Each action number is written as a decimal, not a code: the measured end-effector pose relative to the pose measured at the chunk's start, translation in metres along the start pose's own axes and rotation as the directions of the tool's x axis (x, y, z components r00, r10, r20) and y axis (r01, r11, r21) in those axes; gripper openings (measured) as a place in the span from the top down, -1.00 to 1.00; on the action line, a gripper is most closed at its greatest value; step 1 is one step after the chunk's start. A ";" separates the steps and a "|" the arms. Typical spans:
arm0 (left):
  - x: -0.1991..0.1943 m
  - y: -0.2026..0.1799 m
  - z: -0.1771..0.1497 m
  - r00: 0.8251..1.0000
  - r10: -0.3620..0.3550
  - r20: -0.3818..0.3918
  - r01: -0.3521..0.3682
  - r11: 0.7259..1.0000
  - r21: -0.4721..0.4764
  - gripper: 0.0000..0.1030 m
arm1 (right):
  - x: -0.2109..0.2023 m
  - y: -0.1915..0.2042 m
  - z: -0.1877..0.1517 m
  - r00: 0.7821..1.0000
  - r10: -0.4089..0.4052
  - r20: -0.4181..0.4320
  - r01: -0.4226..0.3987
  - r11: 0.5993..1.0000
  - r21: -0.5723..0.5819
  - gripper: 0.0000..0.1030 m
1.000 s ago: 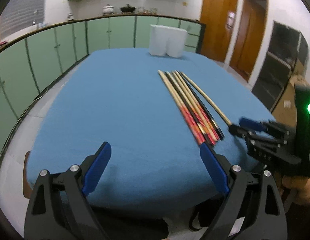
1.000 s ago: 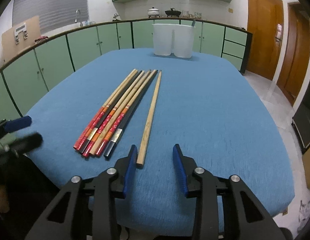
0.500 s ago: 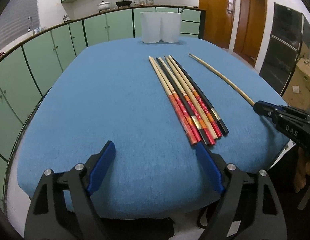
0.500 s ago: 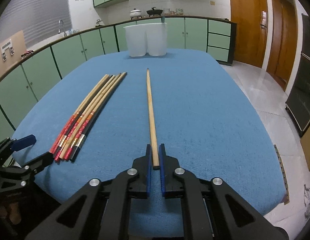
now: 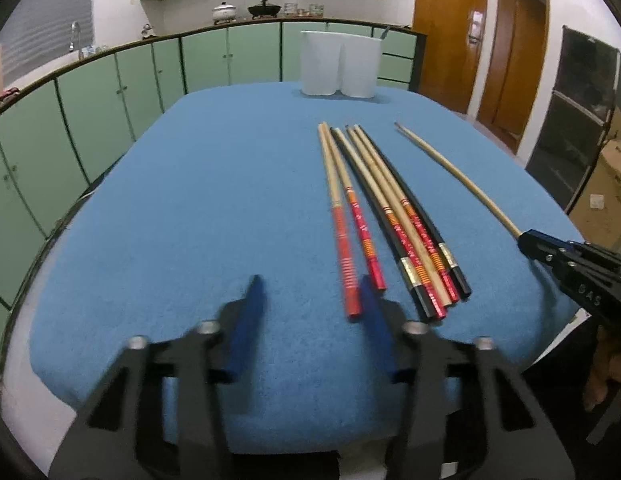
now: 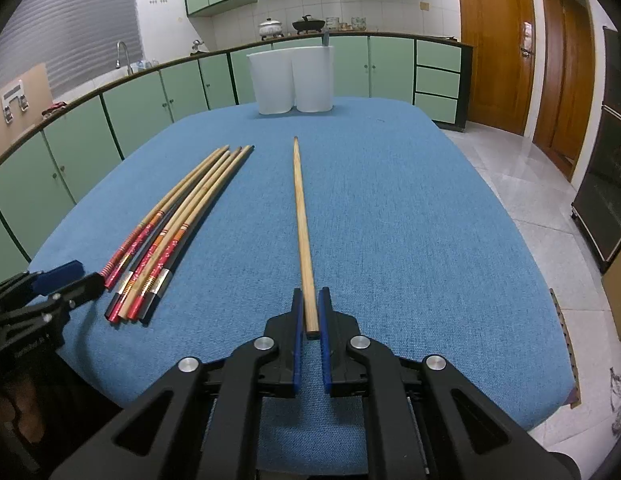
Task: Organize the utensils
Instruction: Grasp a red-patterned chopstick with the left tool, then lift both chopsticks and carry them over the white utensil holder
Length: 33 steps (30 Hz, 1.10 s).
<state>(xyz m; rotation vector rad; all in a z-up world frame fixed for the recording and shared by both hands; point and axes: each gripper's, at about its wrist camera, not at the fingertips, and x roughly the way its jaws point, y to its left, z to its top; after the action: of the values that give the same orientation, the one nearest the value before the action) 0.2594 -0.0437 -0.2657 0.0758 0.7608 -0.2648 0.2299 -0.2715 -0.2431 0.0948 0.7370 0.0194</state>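
A plain wooden chopstick lies along the blue table, and my right gripper is shut on its near end; it also shows in the left wrist view. A bundle of several red, black and wooden chopsticks lies side by side left of it, also seen in the right wrist view. My left gripper is open, blurred, with its right finger beside the near end of the leftmost red-ended chopstick. A white two-part utensil holder stands at the table's far edge.
The blue cloth-covered table has its near edge just under both grippers. Green kitchen cabinets run behind and to the left. Wooden doors and tiled floor lie to the right.
My right gripper closed on the plain chopstick and pulled it away from the bundle. My left gripper moved right toward the bundle's near ends and narrowed its opening.
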 end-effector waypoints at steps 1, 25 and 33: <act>0.001 0.000 0.000 1.000 -0.005 0.002 0.005 1.000 0.002 0.39 | 0.000 0.000 0.000 1.000 -0.002 0.001 0.002 1.000 -0.001 0.86; -0.001 0.019 0.001 0.999 0.045 0.015 -0.044 0.996 -0.073 0.54 | -0.009 0.018 -0.010 0.996 -0.084 0.020 0.085 0.995 -0.049 0.81; -0.017 0.028 0.010 1.000 -0.013 0.024 0.016 0.993 -0.119 0.89 | -0.027 0.018 0.000 0.997 -0.066 0.050 0.068 0.997 -0.027 0.86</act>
<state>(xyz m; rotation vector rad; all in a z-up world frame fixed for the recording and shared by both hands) 0.2620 -0.0149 -0.2474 -0.0456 0.7526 -0.2334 0.2100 -0.2554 -0.2228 0.0427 0.6899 -0.0361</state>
